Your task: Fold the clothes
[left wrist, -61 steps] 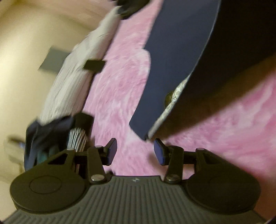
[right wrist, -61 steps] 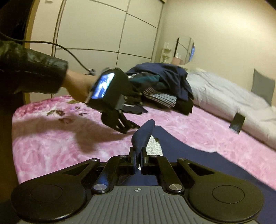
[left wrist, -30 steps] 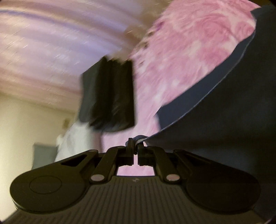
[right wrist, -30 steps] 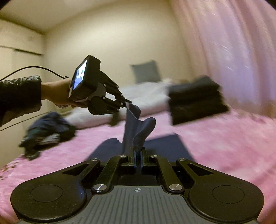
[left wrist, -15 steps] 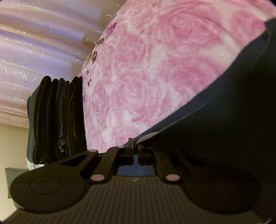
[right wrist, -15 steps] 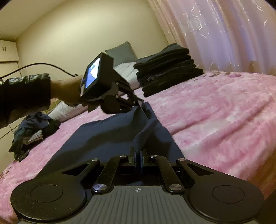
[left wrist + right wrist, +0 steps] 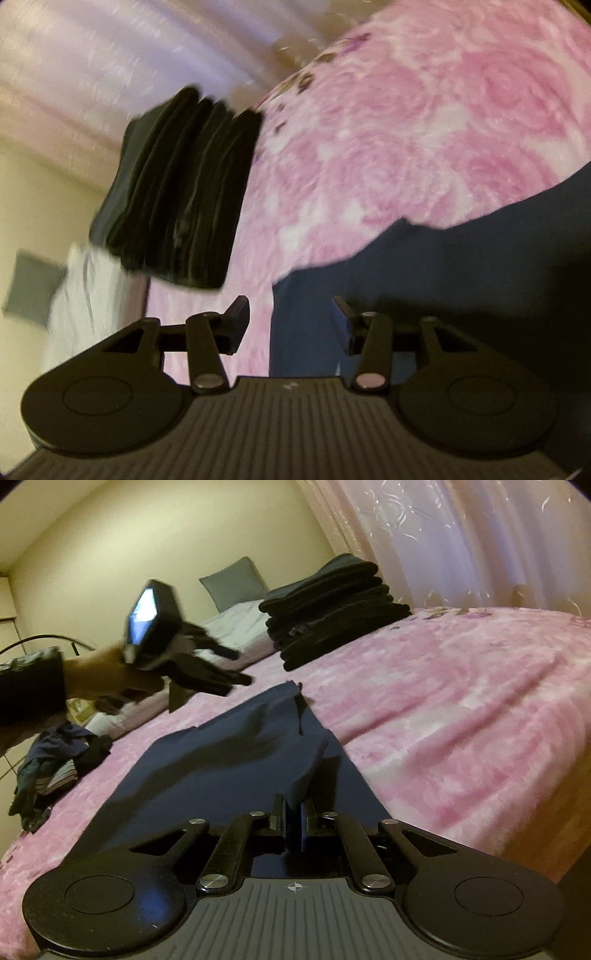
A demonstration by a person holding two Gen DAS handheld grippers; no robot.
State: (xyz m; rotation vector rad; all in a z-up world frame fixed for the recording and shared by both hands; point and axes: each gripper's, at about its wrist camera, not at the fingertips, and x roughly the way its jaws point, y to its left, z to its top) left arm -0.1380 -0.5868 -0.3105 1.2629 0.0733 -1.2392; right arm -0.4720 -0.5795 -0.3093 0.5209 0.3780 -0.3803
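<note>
Item: navy garment (image 7: 236, 760), plain dark blue cloth, spread lengthwise on our pink floral blanket (image 7: 461, 701). It lies mostly flat, with loose ripples across the middle and a small peaked corner at its far end. One near edge is lifted into a raised fold.

Right gripper (image 7: 293, 827): we hold it low over the near end of the garment, jaws pressed together on that raised fold, cloth standing up between the pads.

Left gripper (image 7: 288, 321): we hold it above the far end of the garment, tilted, jaws spread wide with nothing between them; in its own view one finger sits over blanket, the other over navy cloth. From the right wrist view it appears blurred, clear of the fabric.

Also listed: stack of folded dark clothes (image 7: 332, 605) on the blanket near the curtain (image 7: 461, 535); heap of unfolded clothes (image 7: 51, 760) at the left; grey pillow (image 7: 232, 581) by the wall.
</note>
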